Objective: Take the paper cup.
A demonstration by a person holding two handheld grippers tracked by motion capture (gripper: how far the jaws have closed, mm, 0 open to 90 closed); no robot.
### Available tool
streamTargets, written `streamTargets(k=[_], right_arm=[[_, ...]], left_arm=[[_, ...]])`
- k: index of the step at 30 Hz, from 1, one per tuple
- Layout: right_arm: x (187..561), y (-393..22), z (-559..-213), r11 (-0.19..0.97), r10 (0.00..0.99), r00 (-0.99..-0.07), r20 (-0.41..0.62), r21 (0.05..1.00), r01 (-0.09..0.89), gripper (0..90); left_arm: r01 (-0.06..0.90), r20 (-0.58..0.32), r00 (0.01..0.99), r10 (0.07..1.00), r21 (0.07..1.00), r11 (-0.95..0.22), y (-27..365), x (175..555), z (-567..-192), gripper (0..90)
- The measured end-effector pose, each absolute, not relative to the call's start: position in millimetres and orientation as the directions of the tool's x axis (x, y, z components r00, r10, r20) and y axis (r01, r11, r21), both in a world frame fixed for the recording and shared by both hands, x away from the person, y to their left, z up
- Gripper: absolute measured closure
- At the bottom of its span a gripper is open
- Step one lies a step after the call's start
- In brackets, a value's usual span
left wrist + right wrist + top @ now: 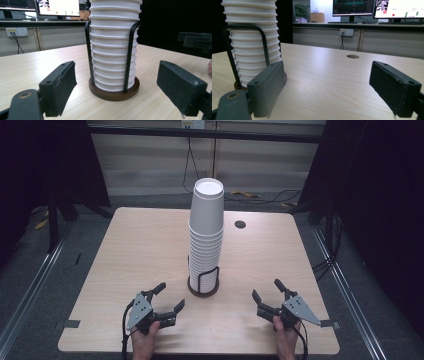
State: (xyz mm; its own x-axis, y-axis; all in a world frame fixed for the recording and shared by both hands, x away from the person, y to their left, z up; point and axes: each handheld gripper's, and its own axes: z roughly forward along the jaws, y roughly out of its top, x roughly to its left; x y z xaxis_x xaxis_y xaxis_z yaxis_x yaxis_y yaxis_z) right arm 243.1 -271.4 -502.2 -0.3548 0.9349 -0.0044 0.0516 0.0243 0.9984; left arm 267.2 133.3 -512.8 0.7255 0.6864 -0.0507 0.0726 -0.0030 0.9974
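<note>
Standing at desk [125,250] middle: tall stack of white paper cups [206,227], upside down, in black wire holder [203,282] on round brown base. Left claw [169,297] near, to stack's left, jaws apart, nothing between. Right claw [267,290] to stack's right, jaws apart, empty. Both off stack.

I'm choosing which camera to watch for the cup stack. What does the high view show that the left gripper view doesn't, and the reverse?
High view alone: the stack's top cup, both hands with the left gripper and right gripper open on either side, and the table's cable hole.

Left gripper view alone: the monitors and wall socket behind the table.

Both: the stack of white cups standing in a black wire holder on a round brown base, on the wooden table.
</note>
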Motion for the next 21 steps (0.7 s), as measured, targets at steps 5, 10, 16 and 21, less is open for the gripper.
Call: streamTargets(k=[5,10,16,21], right_arm=[[246.4,-267.6,-500.7,0.060,0.938,-0.346,-0.026,0.994,0.090,12.9],[250.8,-269.7,-499.4,0.055,0.931,-0.364,-0.001,0.989,0.137,13.1],[251.3,-268.4,-499.0,0.044,0.922,-0.386,0.018,0.987,0.153,12.9],[253.1,-264.7,-496.7,0.053,0.896,-0.442,0.038,0.980,0.191,13.7]], left_arm=[[0.070,-0.051,0.725,0.686,0.998,0.000,133.5,267.4,-512.8,15.5],[0.068,-0.050,0.727,0.685,0.998,0.001,133.3,267.2,-512.8,15.6],[0.062,-0.040,0.732,0.680,0.998,-0.009,133.7,267.1,-512.7,15.5],[0.050,-0.024,0.737,0.675,0.999,-0.020,134.9,268.0,-512.5,15.5]])
